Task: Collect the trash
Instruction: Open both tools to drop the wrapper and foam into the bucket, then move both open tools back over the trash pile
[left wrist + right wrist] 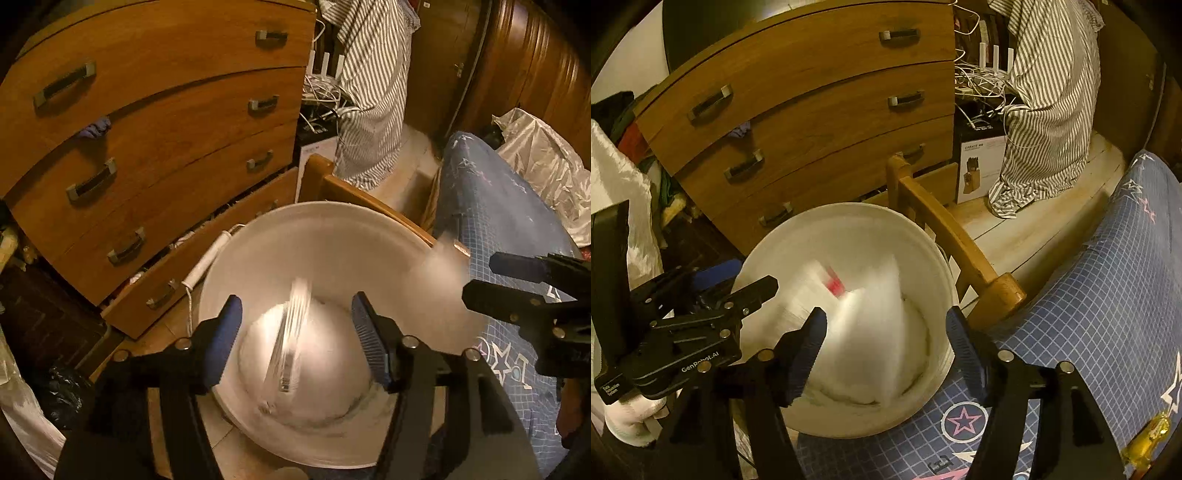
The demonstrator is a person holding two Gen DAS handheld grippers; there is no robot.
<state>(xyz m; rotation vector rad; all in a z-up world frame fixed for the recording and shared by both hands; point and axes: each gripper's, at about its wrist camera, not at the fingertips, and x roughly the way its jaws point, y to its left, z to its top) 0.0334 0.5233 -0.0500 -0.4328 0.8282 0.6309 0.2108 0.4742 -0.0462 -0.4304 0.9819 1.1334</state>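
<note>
left wrist view: left hand-held gripper (297,332) open over white bin (258,236), clear wrapper (291,332) blurred, falling inside. right hand-held gripper (886,345) open too, white trash (857,314) dropping. drop step; next prob. fetch more trash.

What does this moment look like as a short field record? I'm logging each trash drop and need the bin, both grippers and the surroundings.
bin: white bucket on the floor, beside the wooden chest of drawers
left gripper: open above the bucket, pads touching nothing
item below left gripper: clear plastic piece, motion-blurred, inside the bucket
right gripper: open above the bucket
item below right gripper: white piece with a red mark, blurred
bedside: blue star-print sheet by the bucket
</note>
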